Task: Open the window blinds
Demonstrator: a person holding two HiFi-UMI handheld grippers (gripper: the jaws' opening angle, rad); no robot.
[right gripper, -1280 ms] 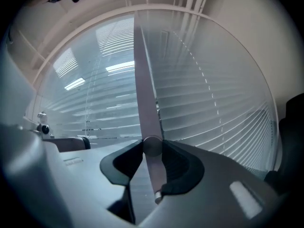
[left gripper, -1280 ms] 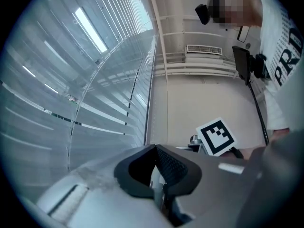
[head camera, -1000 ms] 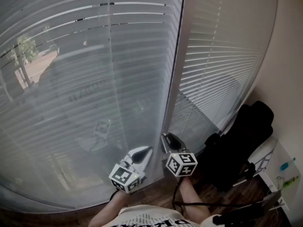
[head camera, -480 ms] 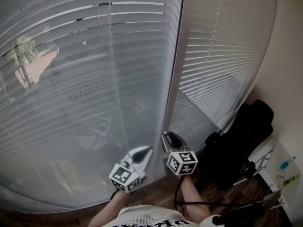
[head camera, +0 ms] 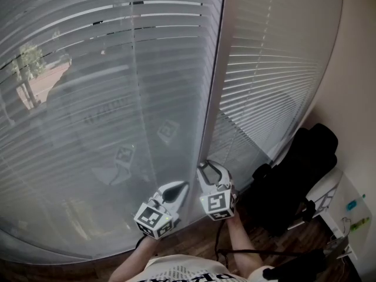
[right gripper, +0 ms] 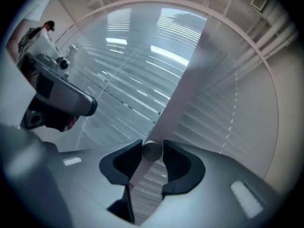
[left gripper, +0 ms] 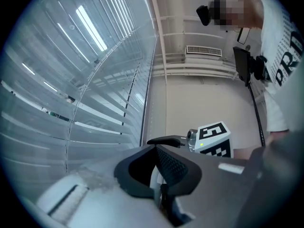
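White slatted blinds [head camera: 106,69] cover the big left pane, and a second set [head camera: 276,69] covers the right pane. A pale window post [head camera: 214,98] stands between them. My right gripper [head camera: 207,168] is level at the foot of that post. In the right gripper view the round end of the blind wand [right gripper: 152,151] sits between the pads, touching both, while the jaws are opening. My left gripper [head camera: 183,185] hangs just left of it, its jaws together in the left gripper view [left gripper: 156,147], with nothing seen in them.
A black bag or chair [head camera: 294,175] leans in the right corner beside a white shelf [head camera: 343,201]. Dark wooden floor [head camera: 194,242] runs below the window. A cable [head camera: 264,252] trails across it. The side wall [head camera: 352,98] closes off the right.
My right gripper has rolled about its own axis at the post, so its marker cube shows a different face. The left gripper has stayed put.
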